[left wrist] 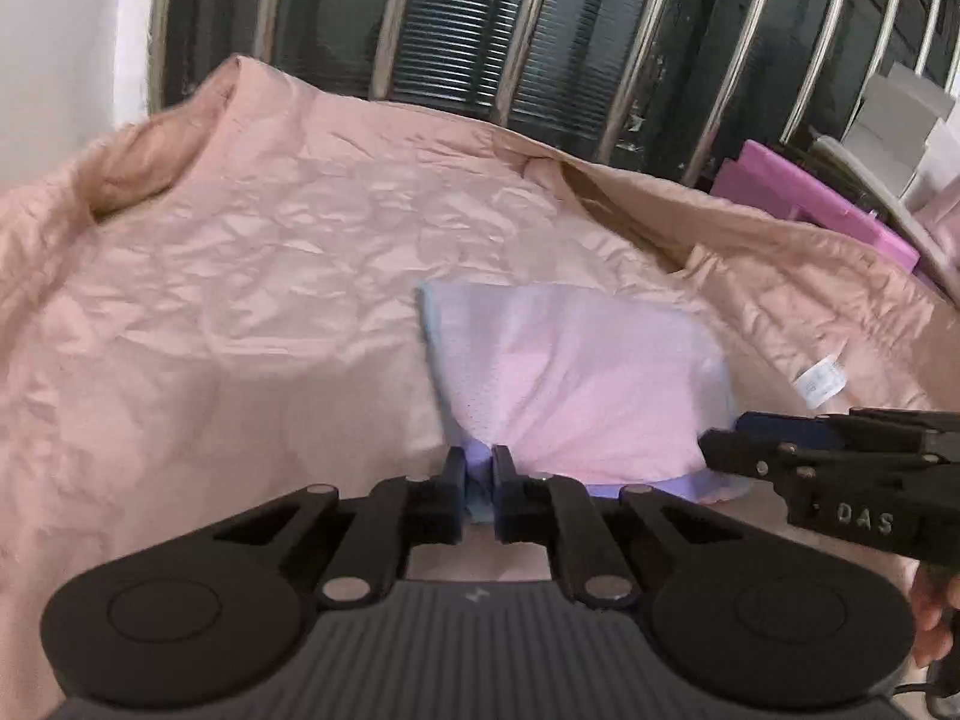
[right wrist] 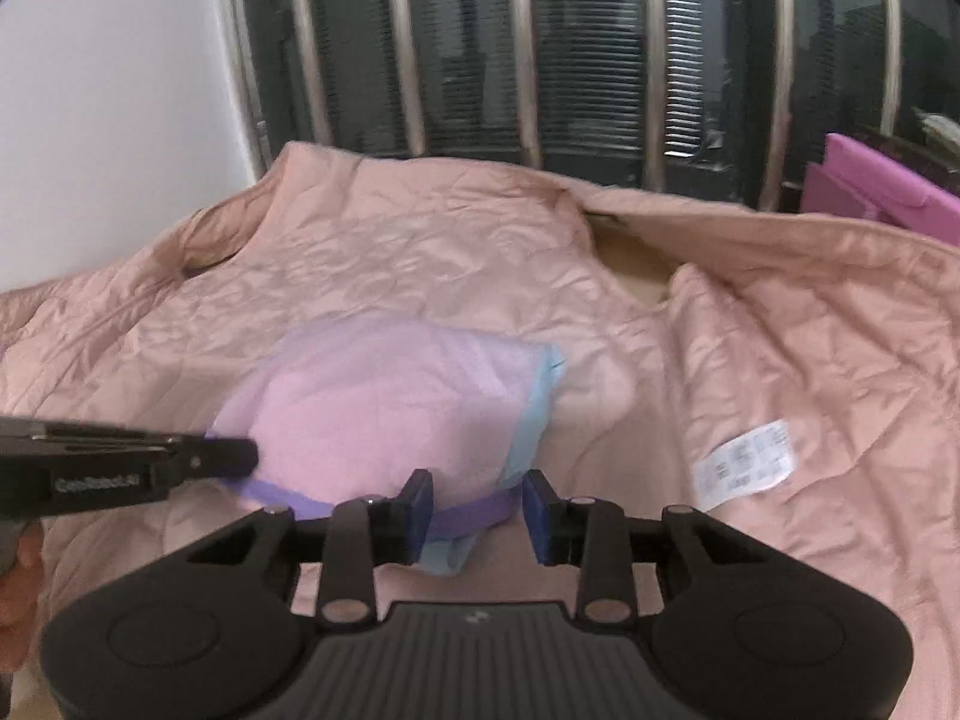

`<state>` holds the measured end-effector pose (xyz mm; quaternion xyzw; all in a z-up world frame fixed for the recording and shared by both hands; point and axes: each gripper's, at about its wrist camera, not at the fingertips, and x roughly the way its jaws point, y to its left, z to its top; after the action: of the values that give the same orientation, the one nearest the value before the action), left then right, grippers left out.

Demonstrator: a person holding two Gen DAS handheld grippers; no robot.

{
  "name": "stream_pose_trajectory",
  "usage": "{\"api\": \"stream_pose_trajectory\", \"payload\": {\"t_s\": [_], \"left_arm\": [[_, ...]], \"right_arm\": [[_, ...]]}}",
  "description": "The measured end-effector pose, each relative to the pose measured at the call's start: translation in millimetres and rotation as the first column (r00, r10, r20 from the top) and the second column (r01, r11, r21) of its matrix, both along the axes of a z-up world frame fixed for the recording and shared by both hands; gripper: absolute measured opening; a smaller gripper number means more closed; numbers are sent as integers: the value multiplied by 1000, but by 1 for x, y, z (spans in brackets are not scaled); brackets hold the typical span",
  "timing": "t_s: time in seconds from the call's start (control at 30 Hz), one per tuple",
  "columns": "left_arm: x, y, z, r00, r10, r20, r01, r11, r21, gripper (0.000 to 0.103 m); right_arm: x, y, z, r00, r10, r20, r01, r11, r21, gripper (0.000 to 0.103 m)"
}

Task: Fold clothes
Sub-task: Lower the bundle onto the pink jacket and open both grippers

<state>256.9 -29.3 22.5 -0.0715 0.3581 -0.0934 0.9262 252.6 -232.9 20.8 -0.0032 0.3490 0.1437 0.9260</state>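
A small pink mesh garment (left wrist: 576, 384) with a purple waistband and light blue trim lies folded on a pink quilted blanket (left wrist: 240, 300). My left gripper (left wrist: 478, 474) is shut on the garment's near purple and blue edge. In the right wrist view the garment (right wrist: 384, 408) lies ahead, with its purple band (right wrist: 468, 516) between my right gripper's (right wrist: 478, 507) open fingers. The left gripper comes in from the left (right wrist: 228, 456) at the garment's side. The right gripper shows at the right of the left wrist view (left wrist: 720, 450).
The blanket (right wrist: 780, 330) covers the whole surface and has a white care label (right wrist: 747, 462). A dark slatted grille with metal bars (right wrist: 570, 60) stands behind. Pink boxes (right wrist: 882, 192) and grey boxes (left wrist: 900, 114) sit at the back right. A white wall (right wrist: 120, 90) is at left.
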Motion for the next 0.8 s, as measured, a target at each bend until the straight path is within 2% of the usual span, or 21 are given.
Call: {"api": "stream_pose_trajectory", "payload": {"t_s": [0.03, 0.13, 0.17, 0.2, 0.23, 0.3, 0.37, 0.4, 0.5, 0.6, 0.63, 0.67, 0.7, 0.73, 0.8], "left_arm": [[-2, 4, 0, 1000, 6, 5, -6, 1000, -5, 11], [-7, 8, 4, 1000, 12, 12, -11, 999, -33, 31], [-8, 9, 6, 1000, 10, 20, -9, 999, -42, 39], [-9, 10, 6, 1000, 14, 24, -13, 999, -48, 42], [-8, 9, 5, 1000, 12, 20, -12, 999, -34, 41], [-5, 5, 0, 1000, 6, 10, -6, 1000, 13, 25], [-9, 2, -2, 1000, -6, 21, 5, 999, 42, 26], [-11, 4, 0, 1000, 1, 23, -2, 999, 43, 27], [-20, 14, 15, 998, 29, 55, -27, 999, -35, 41], [-12, 11, 29, 994, 59, 91, -51, 995, -88, 41], [-1, 2, 28, 997, 35, 71, -28, 995, -95, 38], [8, -5, 25, 999, 9, 49, -4, 995, -101, 25], [17, -13, 18, 1000, 2, 11, -1, 996, -84, 15], [26, -20, 12, 1000, -4, -27, 2, 998, -66, 15], [22, -23, 9, 1000, -6, -2, 6, 1000, -22, 17]], "right_arm": [[-1, 4, -3, 1000, 21, 0, -21, 1000, -14, 31], [-2, 12, -7, 999, 32, 13, -31, 997, -66, 31], [-5, 12, -2, 999, 27, 35, -25, 998, -56, 31], [-9, 11, 3, 998, 22, 56, -20, 999, -44, 31], [-13, 11, 7, 997, 35, 71, -33, 999, -34, 31], [-14, 16, 7, 995, 85, 53, -82, 995, -52, 31], [-10, 24, -6, 993, 114, -1, -114, 987, -116, 29], [-12, 22, -7, 994, 107, -2, -106, 988, -110, 29], [-21, 16, -3, 996, 87, 12, -85, 992, -97, 29], [-25, 14, 12, 994, 89, 67, -84, 993, -85, 29], [-17, 14, 14, 995, 78, 67, -73, 995, -73, 29], [-9, 14, 17, 996, 67, 66, -63, 996, -61, 29], [-1, 14, 19, 996, 55, 65, -52, 997, -48, 29], [10, 14, 16, 998, 50, 36, -49, 998, -28, 29], [25, 13, 6, 998, 44, -35, -44, 999, -15, 30]]}}
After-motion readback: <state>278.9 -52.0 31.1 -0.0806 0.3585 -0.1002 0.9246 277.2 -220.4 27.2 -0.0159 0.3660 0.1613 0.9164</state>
